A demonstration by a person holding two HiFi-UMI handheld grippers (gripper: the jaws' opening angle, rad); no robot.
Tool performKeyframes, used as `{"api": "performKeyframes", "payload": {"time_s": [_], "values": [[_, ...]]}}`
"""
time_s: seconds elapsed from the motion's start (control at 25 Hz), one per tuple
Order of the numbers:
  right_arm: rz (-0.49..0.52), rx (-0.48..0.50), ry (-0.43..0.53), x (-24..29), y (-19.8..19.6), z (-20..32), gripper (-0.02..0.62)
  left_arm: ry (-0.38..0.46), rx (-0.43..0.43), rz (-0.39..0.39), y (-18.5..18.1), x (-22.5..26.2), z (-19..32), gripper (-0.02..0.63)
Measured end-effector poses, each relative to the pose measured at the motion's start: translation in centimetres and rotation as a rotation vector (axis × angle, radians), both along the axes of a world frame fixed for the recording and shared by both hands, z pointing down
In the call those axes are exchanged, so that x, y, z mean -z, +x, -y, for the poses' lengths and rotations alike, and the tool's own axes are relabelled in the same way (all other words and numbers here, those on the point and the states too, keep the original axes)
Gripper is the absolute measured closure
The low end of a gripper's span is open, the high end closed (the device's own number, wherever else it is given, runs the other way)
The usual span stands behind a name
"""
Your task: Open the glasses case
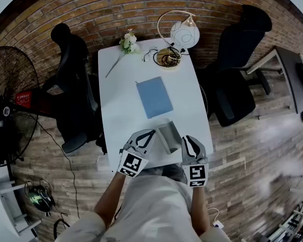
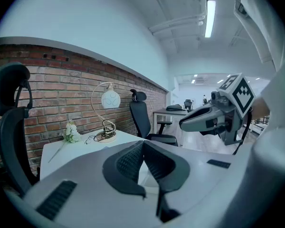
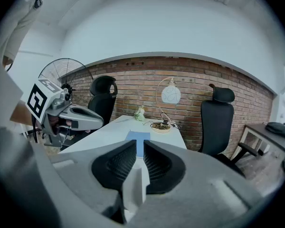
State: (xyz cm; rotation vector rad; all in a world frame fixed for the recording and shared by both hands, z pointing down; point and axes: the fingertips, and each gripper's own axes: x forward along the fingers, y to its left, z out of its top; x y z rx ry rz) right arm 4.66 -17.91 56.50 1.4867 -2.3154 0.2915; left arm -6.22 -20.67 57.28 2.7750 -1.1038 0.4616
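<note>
Our left gripper (image 1: 150,133) is clenched empty, our right gripper (image 1: 188,138) barely parted; the glasses case (image 1: 169,135) lies on the tabletop (image 1: 121,89) between them, outside both jaws.

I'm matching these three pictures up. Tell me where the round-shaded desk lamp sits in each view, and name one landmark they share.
Head view: the desk lamp is at top centre-right, on the far end of the table.
Left gripper view: the desk lamp is left of centre, in front of the brick wall.
Right gripper view: the desk lamp is just right of centre.
Shared landmark: the white flower, left of the lamp in every view.
</note>
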Motion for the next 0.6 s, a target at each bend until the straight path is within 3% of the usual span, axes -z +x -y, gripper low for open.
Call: {"api": "performKeyframes", "payload": {"time_s": [0.6], "values": [[-0.028, -0.026, 0.016, 0.51, 0.67, -0.55, 0.543, 0.021, -0.012, -0.025, 0.22, 1.21, -0.22, 0.603]]}}
